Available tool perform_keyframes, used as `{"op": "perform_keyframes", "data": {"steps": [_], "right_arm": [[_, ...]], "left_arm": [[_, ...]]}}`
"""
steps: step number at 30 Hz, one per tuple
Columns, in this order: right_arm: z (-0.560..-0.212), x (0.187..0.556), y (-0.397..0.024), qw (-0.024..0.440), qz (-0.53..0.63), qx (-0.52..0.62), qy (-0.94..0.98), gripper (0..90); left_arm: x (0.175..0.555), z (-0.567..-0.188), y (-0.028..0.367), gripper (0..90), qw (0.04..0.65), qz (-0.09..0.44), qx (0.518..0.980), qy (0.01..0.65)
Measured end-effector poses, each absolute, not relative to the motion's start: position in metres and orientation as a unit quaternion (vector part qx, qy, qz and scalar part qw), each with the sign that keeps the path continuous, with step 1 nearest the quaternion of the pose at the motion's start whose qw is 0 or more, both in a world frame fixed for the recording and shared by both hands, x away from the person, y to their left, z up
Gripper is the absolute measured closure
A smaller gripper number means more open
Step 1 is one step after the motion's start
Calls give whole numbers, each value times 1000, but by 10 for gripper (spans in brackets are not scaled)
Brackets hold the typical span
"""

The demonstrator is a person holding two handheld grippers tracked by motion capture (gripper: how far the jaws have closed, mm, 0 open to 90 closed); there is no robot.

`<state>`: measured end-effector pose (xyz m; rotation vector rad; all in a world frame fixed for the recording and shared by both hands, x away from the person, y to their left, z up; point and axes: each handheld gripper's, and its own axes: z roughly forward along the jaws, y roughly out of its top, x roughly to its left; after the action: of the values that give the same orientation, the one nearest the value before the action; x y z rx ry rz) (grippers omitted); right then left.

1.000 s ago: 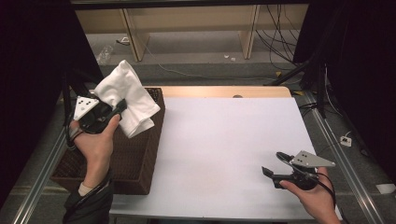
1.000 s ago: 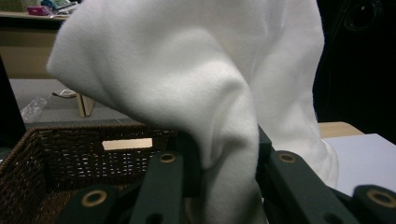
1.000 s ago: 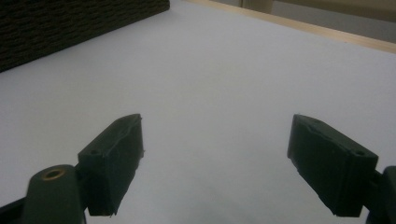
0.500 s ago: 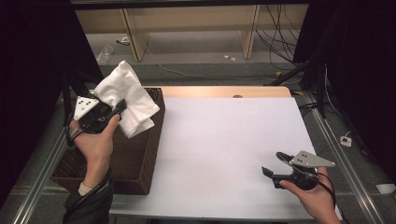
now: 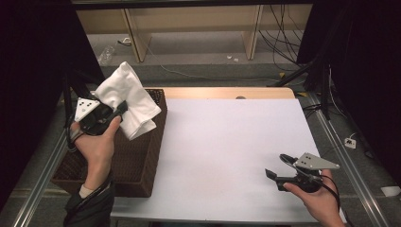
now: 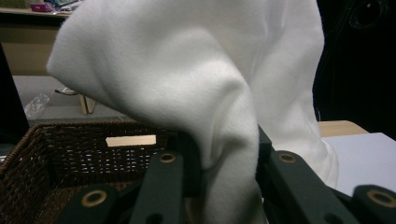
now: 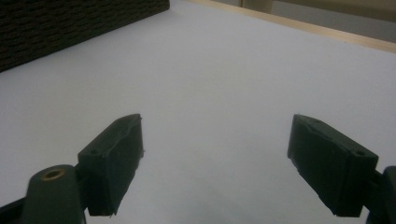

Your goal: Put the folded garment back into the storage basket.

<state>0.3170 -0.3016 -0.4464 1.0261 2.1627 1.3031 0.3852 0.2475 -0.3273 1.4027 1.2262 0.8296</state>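
Observation:
A white cloth point(image 5: 127, 97) hangs bunched above the dark wicker basket point(image 5: 142, 156) at the table's left. My left gripper point(image 5: 120, 108) is shut on the white cloth, held up over the basket's far end. In the left gripper view the cloth point(image 6: 201, 79) drapes down between the two black jaws, with the basket's woven wall point(image 6: 70, 149) behind it. My right gripper point(image 5: 276, 165) rests low over the white table top near the front right, its jaws wide apart with nothing between them. The right gripper view shows that gripper point(image 7: 215, 163) open over bare white surface.
The white table top point(image 5: 227, 142) spans the middle, with a wooden strip point(image 5: 227, 92) along its far edge. Metal rails run along both sides. Cables point(image 5: 283, 33) lie on the floor beyond the table. The basket's side point(image 7: 70, 23) shows at the far left of the right gripper view.

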Motion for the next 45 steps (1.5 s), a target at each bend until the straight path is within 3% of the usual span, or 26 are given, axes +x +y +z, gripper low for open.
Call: {"op": "perform_keyframes", "data": {"steps": [45], "right_arm": [[-448, 318, -301, 206, 472, 367, 775, 188]], "left_arm": [[389, -333, 256, 738, 514, 344, 582, 527]]}}
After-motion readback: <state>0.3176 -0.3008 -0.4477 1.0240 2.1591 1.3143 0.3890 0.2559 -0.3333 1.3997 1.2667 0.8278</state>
